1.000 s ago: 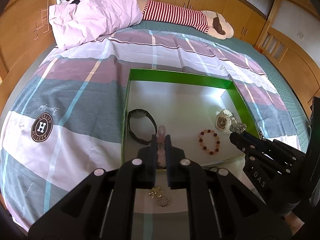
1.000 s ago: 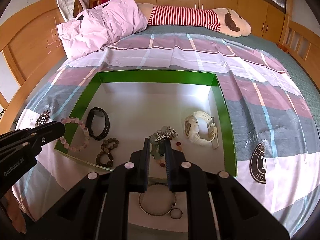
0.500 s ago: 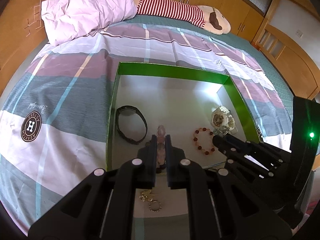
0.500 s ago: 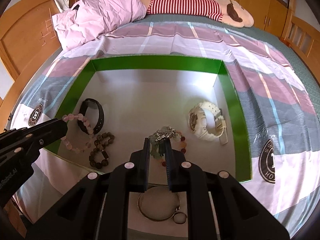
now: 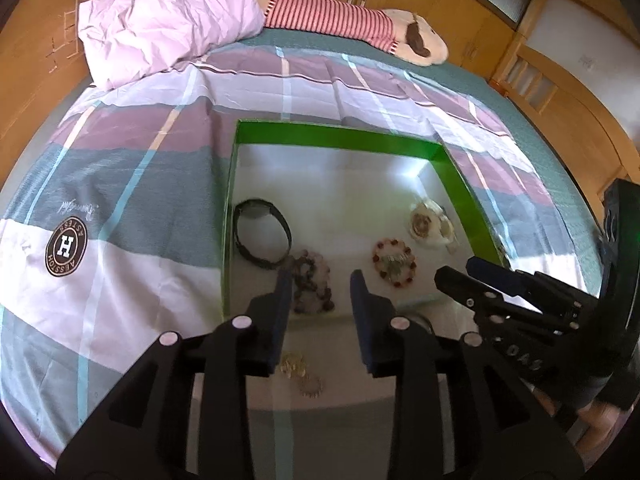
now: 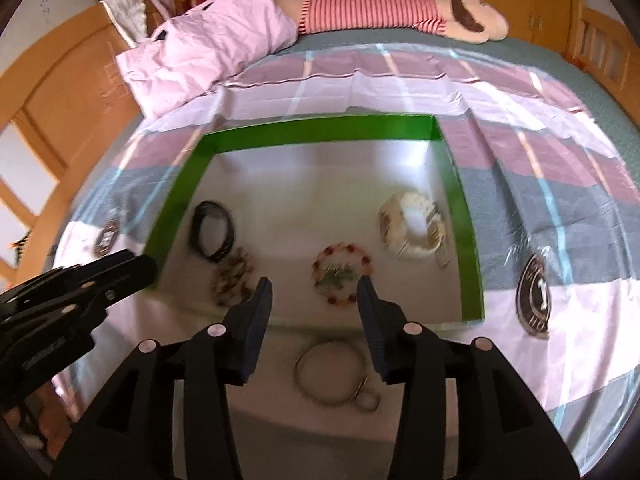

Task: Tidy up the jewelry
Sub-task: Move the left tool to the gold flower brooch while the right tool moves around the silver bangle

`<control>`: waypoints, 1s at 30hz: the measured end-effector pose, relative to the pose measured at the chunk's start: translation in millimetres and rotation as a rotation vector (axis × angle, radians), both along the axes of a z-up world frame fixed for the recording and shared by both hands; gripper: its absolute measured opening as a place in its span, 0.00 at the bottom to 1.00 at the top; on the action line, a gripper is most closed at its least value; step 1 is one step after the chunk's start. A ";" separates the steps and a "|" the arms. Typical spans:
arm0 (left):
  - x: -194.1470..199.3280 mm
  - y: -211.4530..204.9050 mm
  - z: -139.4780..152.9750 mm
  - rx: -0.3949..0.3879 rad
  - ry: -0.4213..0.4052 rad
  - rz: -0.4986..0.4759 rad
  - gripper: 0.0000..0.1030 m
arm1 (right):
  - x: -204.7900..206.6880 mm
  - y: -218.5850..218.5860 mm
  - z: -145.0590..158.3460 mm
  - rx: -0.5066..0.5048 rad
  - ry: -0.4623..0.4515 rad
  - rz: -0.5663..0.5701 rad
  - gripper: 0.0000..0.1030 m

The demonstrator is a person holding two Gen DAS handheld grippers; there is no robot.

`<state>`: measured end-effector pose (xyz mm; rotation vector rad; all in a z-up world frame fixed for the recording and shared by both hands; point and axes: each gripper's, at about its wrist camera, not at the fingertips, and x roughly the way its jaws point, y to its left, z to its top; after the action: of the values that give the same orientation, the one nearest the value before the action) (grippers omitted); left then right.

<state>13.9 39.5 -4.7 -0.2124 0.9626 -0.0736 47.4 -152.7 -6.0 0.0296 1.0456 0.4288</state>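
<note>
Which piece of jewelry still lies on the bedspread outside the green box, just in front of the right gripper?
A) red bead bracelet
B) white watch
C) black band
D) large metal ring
D: the large metal ring lies on the bedspread outside the green box; the others are inside.

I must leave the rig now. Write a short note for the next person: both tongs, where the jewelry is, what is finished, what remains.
Left tongs: open, have just been opening, nothing between them.
Right tongs: open, also just opened, empty.
In the green box: black band, pink bead bracelet lying on a darker bead bracelet, red bead bracelet with a small metal piece inside its ring, white watch.
Left: on the bedsheet in front of the box, a metal ring and small gold pieces are not yet in.
</note>
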 end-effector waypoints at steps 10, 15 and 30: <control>-18.1 -6.9 -39.5 0.100 0.188 -0.078 0.44 | -21.9 10.4 -25.6 -0.139 0.115 0.148 0.45; -11.0 2.4 -63.0 0.114 0.280 -0.016 0.54 | -11.9 7.4 -52.4 -0.253 0.170 0.072 0.60; 5.8 13.6 -97.7 0.090 0.390 0.060 0.70 | -9.9 22.4 -82.4 -0.262 0.246 0.092 0.64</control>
<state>19.7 53.1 -102.3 -0.1754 1.3436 0.0689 37.6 -130.3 -88.4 -0.2040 1.3431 0.3740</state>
